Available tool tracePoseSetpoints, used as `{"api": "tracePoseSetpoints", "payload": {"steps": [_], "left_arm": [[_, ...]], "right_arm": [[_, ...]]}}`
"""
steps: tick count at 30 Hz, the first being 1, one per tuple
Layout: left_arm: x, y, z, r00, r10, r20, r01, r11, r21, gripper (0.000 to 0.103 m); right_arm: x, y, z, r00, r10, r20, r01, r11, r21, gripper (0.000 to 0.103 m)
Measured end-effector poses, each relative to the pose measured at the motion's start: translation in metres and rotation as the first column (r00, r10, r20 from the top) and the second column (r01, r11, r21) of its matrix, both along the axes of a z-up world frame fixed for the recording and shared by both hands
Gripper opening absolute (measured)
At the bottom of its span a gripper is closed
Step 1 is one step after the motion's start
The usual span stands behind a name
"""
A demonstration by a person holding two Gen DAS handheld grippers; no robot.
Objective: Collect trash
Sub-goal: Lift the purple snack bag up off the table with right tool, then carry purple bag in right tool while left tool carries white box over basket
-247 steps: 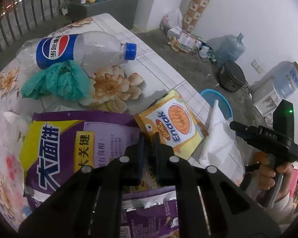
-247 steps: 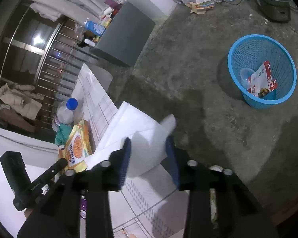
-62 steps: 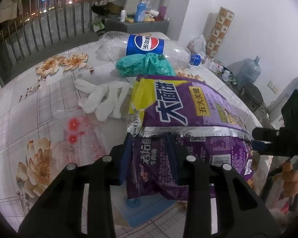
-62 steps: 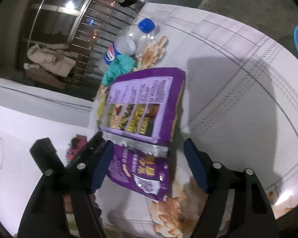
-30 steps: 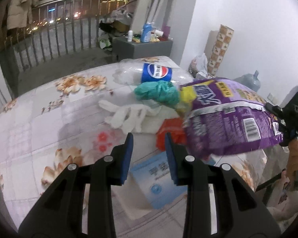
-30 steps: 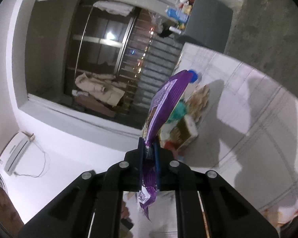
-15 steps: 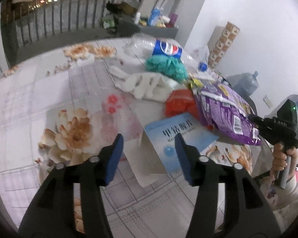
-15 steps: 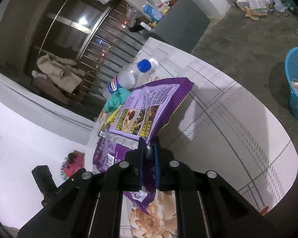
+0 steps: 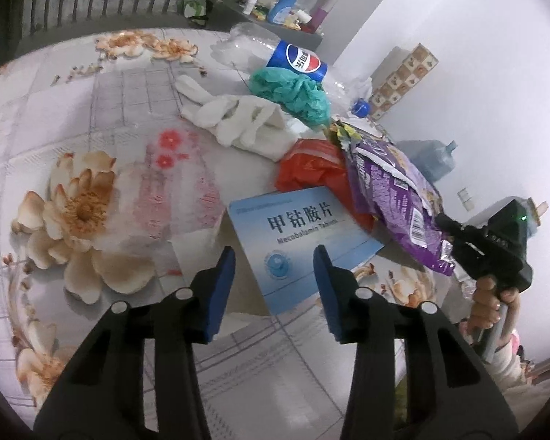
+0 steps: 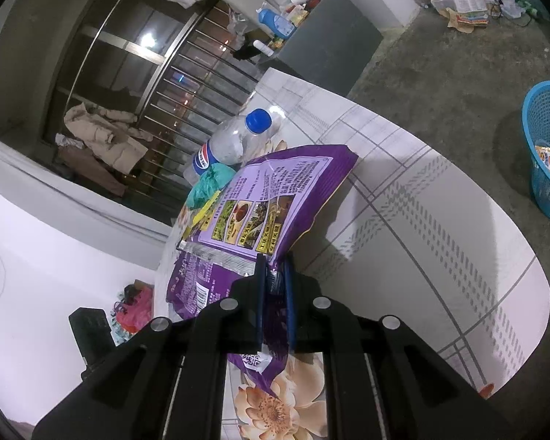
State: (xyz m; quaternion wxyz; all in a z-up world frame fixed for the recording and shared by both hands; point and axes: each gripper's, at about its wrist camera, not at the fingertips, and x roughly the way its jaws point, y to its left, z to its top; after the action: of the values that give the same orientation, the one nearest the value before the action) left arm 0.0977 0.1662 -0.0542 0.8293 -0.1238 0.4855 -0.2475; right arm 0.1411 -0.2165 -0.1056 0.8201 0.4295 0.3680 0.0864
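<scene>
A light blue medicine box lies flat on the flowered tablecloth. My left gripper hovers just over its near end. Its jaws are closing, with the box's corner between the blue pads, which are not pressing on it. To the right, my right gripper is shut on the lower seam of a purple snack bag, which is also in the left wrist view above the table's right side. A hand grips that tool's handle.
A Pepsi bottle, a crumpled teal bag, white gloves and a red-orange wrapper lie behind the box. On the concrete floor a blue basket with trash stands beyond the table's edge. A grey cabinet is farther back.
My left gripper has sunk and tilted down toward the blue box, its jaws wider than a second ago. The purple bag in the right gripper has swung from upright to lying lower and flatter.
</scene>
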Motion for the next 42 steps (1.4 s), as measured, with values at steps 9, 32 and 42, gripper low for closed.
{"api": "tracePoseSetpoints", "payload": {"steps": [9,32,42], "left_arm": [[0.01,0.011,-0.012,0.997,0.04,-0.059,-0.048,0.989,-0.143,0.019],[-0.021,0.001,0.097,0.987,-0.041,0.157,0.058,0.993,-0.107,0.0],[-0.015,-0.025,0.137,0.952,-0.078,0.297,0.088,0.996,-0.018,0.0]], "right_arm": [[-0.002,0.001,0.0,1.0,0.003,0.011,-0.003,1.0,0.016,0.01],[-0.058,-0.045,0.069,0.945,-0.05,0.325,0.016,0.994,0.109,0.009],[-0.088,-0.093,0.078,0.922,-0.198,0.333,0.189,0.98,0.06,0.009]]}}
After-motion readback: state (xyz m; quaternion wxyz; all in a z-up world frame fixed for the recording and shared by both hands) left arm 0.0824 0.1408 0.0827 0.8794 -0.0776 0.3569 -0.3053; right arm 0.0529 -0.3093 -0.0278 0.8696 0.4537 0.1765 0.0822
